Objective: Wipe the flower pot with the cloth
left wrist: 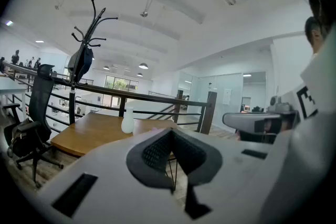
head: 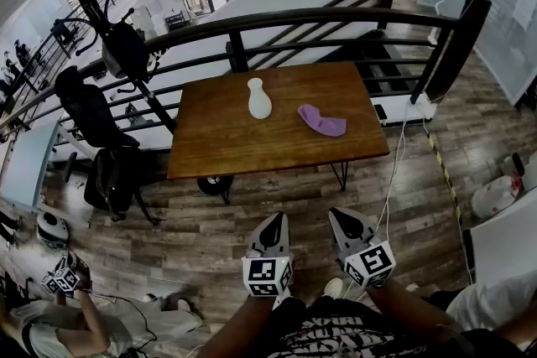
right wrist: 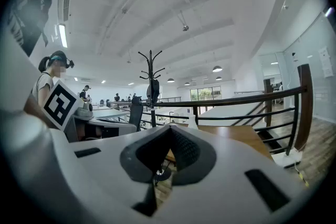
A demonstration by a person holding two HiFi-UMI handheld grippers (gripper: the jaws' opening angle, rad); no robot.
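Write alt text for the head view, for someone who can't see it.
A white flower pot stands upright on a wooden table with a purple cloth lying to its right, apart from it. Below, the left gripper and right gripper hover over the plank floor, short of the table, holding nothing.

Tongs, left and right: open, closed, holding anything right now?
Left tongs: closed, holding nothing.
Right tongs: closed, holding nothing.
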